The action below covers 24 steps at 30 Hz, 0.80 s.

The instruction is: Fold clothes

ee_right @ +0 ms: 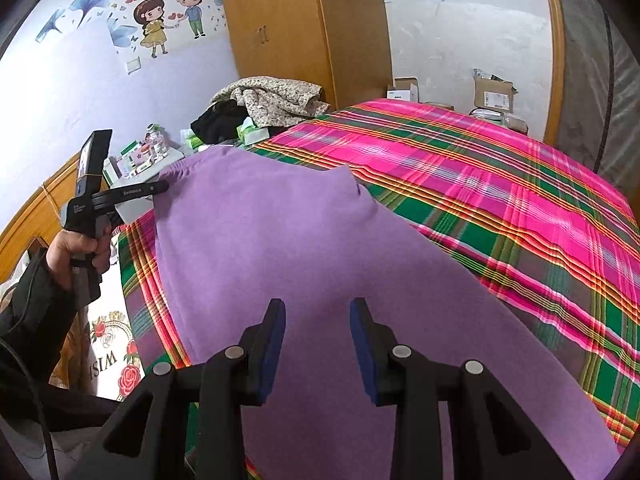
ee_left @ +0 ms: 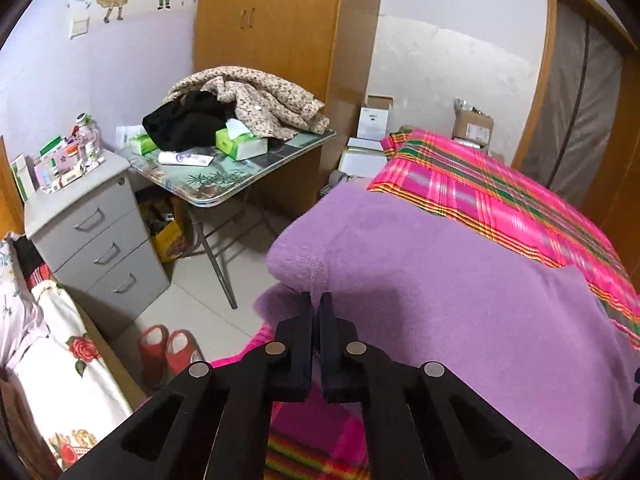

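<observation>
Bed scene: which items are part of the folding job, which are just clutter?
In the job:
- purple garment
- left hand-held gripper, shut on its edge
- right hand-held gripper, open above it
- plaid bedspread, the work surface

Lying about:
- folding table with clothes pile, tissue packs
- drawer cabinet
- red slippers
- cardboard boxes

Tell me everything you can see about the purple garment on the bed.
The purple garment is plain lilac and looks like soft fleece. It lies spread on the plaid bedsheet, reaching the bed's near edge. One corner has a gathered, elastic-looking hem, and there the left claw is shut on it. In the left wrist view that edge is lifted and doubled over. The right claw hangs open above its middle.
</observation>
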{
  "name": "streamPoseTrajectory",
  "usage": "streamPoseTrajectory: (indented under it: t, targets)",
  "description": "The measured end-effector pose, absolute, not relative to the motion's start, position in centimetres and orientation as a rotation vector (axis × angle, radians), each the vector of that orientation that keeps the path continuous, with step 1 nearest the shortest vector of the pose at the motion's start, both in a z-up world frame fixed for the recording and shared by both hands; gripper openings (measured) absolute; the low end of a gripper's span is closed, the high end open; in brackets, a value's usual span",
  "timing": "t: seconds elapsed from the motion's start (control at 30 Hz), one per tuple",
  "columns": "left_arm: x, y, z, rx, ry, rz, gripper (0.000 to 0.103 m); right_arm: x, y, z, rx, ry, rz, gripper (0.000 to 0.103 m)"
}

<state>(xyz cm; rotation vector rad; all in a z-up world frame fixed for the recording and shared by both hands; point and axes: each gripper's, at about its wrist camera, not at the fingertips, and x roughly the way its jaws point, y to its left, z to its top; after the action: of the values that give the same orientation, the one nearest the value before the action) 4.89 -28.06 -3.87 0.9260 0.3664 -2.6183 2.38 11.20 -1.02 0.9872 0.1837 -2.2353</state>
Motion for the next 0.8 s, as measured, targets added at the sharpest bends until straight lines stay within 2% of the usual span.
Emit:
streamPoseTrajectory:
  t: [0.17, 0.4, 0.67, 0.7, 0.73, 0.8]
  targets:
    - [5.4, -28.5, -4.9, 0.972, 0.386, -2.611, 0.003, 2.9, 9.9, -1.2, 0.983, 0.216, -2.186, 0.035]
    - [6.1, -28.1, -3.4, 0.944, 0.376, -2.599, 0.012, 4.7, 6.6, -2.5, 1.000, 0.329, -2.044, 0.035]
    - [6.5, -24.0, -2.4, 0.972, 0.347, -2.736, 0.012, 6.2, 5.0, -3.9, 1.014, 0.404, -1.965, 0.035]
    - [6.3, -23.3, -2.4, 0.987, 0.339, -2.757, 0.012, 6.2, 4.9, -4.0, 1.015, 0.410, -1.962, 0.034]
    - [6.2, -22.6, -2.5, 1.001, 0.332, -2.776, 0.012, 6.3, 4.9, -4.1, 1.016, 0.415, -1.960, 0.020]
    - [5.9, -21.5, -2.7, 1.025, 0.324, -2.800, 0.012, 6.5, 4.8, -4.3, 1.018, 0.427, -1.954, 0.006]
